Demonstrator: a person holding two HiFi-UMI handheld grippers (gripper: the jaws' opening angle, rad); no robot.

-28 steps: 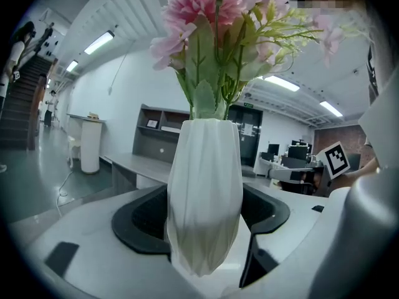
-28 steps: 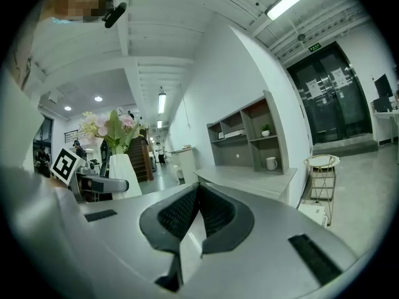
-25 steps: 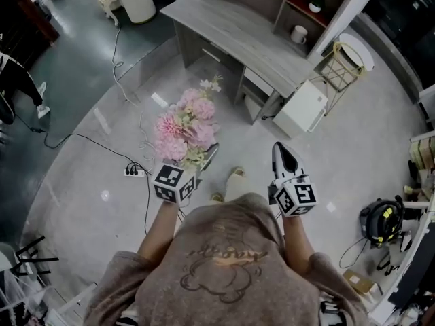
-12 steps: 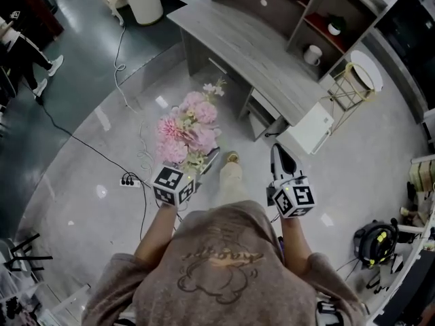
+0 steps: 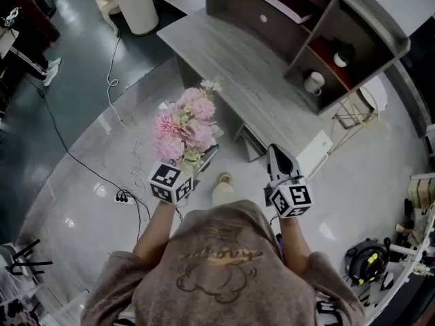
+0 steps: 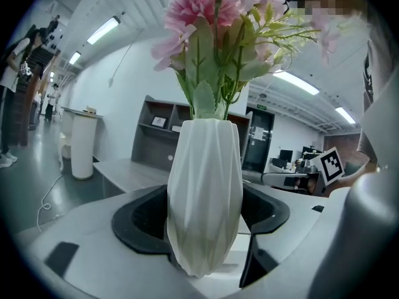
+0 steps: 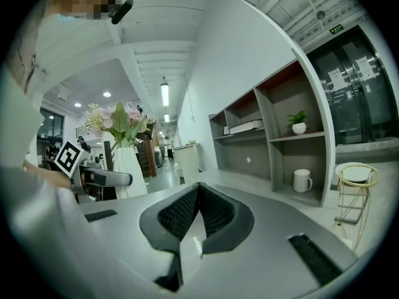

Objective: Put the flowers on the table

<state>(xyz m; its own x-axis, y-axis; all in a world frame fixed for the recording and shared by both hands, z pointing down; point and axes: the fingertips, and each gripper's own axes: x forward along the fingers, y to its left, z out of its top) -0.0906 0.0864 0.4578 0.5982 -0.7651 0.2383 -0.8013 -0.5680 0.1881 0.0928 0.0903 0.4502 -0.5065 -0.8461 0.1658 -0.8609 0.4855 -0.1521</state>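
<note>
Left gripper (image 5: 194, 163) has its jaws clamped on the white ribbed vase (image 6: 204, 192), with one dark pad on each side of its lower body, and the vase stands upright between them. Right gripper (image 5: 278, 156) holds nothing, and its jaws are together with the tips touching. Pink flowers (image 5: 185, 126) with green leaves rise out of the vase, and in the head view they hide it fully. The flowers are in the air above the floor, just in front of the grey wooden table (image 5: 231, 53), close to its front edge and not on it. The right gripper is also in front of the table, to the right of the flowers. At the back of the table stands an open shelf unit (image 5: 299, 9); a white mug (image 5: 314, 82) is in its lower compartment and a small potted plant (image 5: 342, 53) in the one above. Beside the table's right end a white box (image 5: 318, 153) sits on the floor, and farther right stands a wire stool (image 5: 359, 109). In front of the table, to the left, a power strip (image 5: 122, 197) lies on the floor.
</note>
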